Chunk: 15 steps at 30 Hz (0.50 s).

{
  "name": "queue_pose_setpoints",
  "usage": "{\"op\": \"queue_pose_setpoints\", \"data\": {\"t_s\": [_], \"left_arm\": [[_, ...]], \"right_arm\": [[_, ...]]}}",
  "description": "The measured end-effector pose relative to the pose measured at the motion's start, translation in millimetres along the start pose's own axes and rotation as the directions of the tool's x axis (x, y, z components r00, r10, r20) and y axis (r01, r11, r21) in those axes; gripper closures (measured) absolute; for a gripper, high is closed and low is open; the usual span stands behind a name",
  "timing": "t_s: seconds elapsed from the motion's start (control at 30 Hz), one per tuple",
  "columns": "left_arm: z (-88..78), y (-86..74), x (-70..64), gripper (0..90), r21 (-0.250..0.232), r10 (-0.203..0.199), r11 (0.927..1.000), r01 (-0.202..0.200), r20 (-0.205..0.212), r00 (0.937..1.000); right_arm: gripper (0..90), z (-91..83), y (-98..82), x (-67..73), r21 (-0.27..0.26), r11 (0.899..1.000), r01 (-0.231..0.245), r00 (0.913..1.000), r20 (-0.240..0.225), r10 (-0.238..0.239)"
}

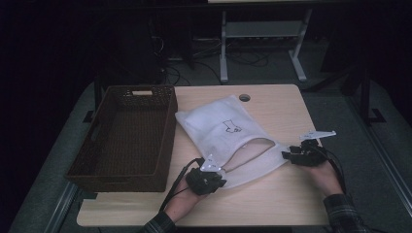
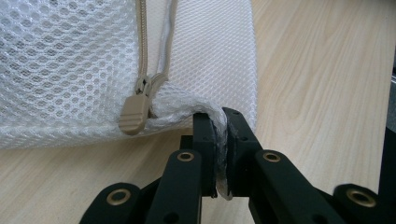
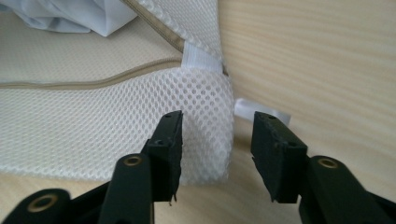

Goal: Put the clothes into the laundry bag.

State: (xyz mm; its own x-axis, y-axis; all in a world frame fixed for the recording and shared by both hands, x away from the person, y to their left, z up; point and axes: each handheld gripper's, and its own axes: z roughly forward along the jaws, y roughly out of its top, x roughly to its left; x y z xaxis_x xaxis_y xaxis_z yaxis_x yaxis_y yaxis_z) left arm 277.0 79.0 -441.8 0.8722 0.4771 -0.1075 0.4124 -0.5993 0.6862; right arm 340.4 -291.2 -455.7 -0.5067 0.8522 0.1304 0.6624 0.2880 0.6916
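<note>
A white mesh laundry bag (image 1: 228,131) lies on the wooden table (image 1: 272,194), its zipper mouth gaping toward the near side. My left gripper (image 1: 218,174) is shut on the bag's near left corner; in the left gripper view the mesh (image 2: 70,70) is pinched between the jaws (image 2: 221,122), with a tan zipper pull (image 2: 134,112) just beside them. My right gripper (image 1: 290,154) is at the bag's right corner. Its jaws (image 3: 218,120) stand open around the mesh corner (image 3: 205,121) without pressing it. Pale cloth (image 3: 84,14) shows inside the bag.
A dark wicker basket (image 1: 145,90) stands on the table's left side, close to the bag. A small white tag (image 3: 261,108) sticks out at the bag's right corner. A round cable hole (image 1: 244,97) sits near the far edge.
</note>
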Motion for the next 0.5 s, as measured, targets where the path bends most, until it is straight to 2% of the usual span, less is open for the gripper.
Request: {"op": "queue_pose_setpoints", "data": {"t_s": [0.1, 0.2, 0.3, 0.5], "left_arm": [[0.4, -0.1, 0.9, 84.4, 0.005, 0.000, 1.0000, 0.000, -0.006, 1.0000], [-0.2, -0.6, 2.7, 84.4, 0.012, 0.007, 0.9999, -0.007, -0.027, 0.9996], [-1.9, -1.9, 7.6, 84.4, 0.011, -0.003, 0.9999, 0.003, -0.042, 0.9991], [-7.9, -5.7, 21.8, 84.3, 0.010, -0.035, 0.9993, 0.036, -0.084, 0.9958]], "right_arm": [[66.0, 1.1, -3.6, -1.3, 0.001, 1.000, -0.019, 0.9989, -0.044, 0.019], [80.2, 2.1, -3.3, 2.5, 0.013, 1.000, -0.004, 0.9975, -0.070, 0.005], [84.0, 0.4, -3.1, 6.9, 0.024, 0.999, 0.025, 0.9968, -0.077, -0.023], [84.6, -11.5, -6.7, 22.6, 0.017, 0.997, 0.072, 0.9950, -0.070, -0.071]]}}
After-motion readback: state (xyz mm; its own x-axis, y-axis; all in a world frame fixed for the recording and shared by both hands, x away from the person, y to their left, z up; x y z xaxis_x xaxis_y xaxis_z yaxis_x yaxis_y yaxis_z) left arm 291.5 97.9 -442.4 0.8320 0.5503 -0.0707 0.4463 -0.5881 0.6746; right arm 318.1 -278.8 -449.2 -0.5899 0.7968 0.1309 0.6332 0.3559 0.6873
